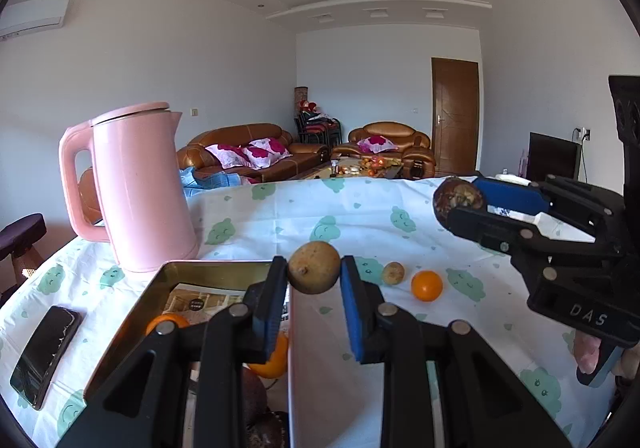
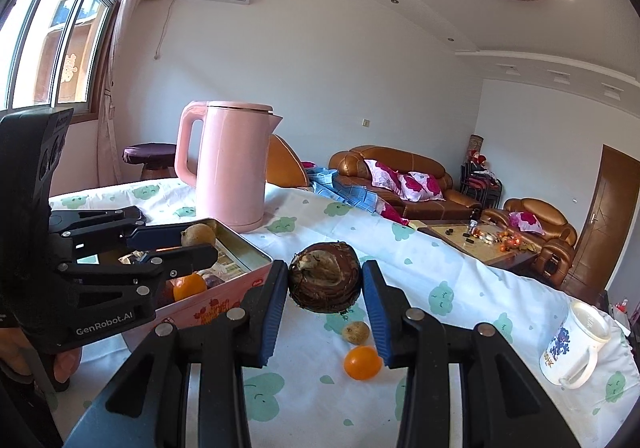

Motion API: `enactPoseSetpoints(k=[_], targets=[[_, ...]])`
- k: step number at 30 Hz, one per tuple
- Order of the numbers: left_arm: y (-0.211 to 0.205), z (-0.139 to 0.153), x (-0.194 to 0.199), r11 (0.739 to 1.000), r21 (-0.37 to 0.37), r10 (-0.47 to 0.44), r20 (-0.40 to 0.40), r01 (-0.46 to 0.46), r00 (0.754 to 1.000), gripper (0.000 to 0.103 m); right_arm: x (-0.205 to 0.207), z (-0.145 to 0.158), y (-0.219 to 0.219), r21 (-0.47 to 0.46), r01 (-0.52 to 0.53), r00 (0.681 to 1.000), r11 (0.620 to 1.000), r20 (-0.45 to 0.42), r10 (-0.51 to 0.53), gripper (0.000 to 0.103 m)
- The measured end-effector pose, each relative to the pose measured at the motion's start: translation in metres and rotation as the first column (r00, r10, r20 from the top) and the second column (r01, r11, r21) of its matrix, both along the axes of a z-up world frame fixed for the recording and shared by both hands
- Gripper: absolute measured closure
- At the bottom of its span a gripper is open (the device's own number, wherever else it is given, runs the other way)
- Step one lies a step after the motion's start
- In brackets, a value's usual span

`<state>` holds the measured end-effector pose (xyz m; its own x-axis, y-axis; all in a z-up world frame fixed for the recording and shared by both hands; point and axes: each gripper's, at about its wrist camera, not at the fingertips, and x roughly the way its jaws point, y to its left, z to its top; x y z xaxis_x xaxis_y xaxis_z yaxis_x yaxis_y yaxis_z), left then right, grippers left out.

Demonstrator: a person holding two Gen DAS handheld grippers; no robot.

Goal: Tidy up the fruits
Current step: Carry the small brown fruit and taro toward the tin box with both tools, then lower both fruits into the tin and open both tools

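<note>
Right wrist: dark husked fruit (image 2: pixel 325 277), scuffed.

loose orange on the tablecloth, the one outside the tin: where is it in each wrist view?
Left wrist: orange sits right of centre, beyond the left hand-held gripper, right of a small brown fruit.
Right wrist: orange sits low centre, nearer than the small brown fruit.
Shared landmark: pink kettle.

Gold-toned tin box (image 1: pixel 158 290): glossy, reflective metal interior; beside it, the pink kettle (image 1: pixel 146 187) shows smooth, satin plastic. Printed tablecloth (image 1: pixel 360 215): matt woven cloth. Dark fruit (image 2: pixel 325 277): rough, fibrous skin.
</note>
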<state>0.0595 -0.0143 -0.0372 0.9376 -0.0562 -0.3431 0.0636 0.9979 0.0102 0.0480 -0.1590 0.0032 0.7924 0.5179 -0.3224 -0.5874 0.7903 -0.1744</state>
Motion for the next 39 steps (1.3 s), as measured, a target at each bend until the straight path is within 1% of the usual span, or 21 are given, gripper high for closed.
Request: enactPoseSetpoints(k=[13, 20, 24, 39], targets=[[0.051, 0.003, -0.003, 0.995, -0.031, 0.090, -0.018, -0.090, 0.996, 0.075, 0.002, 0.005, 0.037, -0.004, -0.076, 0.997, 0.997, -0.005, 0.076, 0.063], [0.083, 0.002, -0.004, 0.986, -0.043, 0.159, -0.038, -0.161, 0.986, 0.075, 0.004, 0.002, 0.059, -0.016, -0.116, 0.993, 0.993, -0.020, 0.116, 0.063], [0.096, -0.002, -0.002, 0.982, -0.048, 0.182, -0.058, -0.185, 0.982, 0.075, 0.004, -0.001, 0.070, -0.019, -0.137, 0.990, 0.990, -0.031, 0.136, 0.063], [0.110, -0.015, 0.000, 0.980, -0.044, 0.187, -0.120, -0.193, 0.975, 0.075, -0.001, -0.014, 0.119, -0.073, -0.212, 0.976, 0.974, -0.071, 0.207, 0.063]])
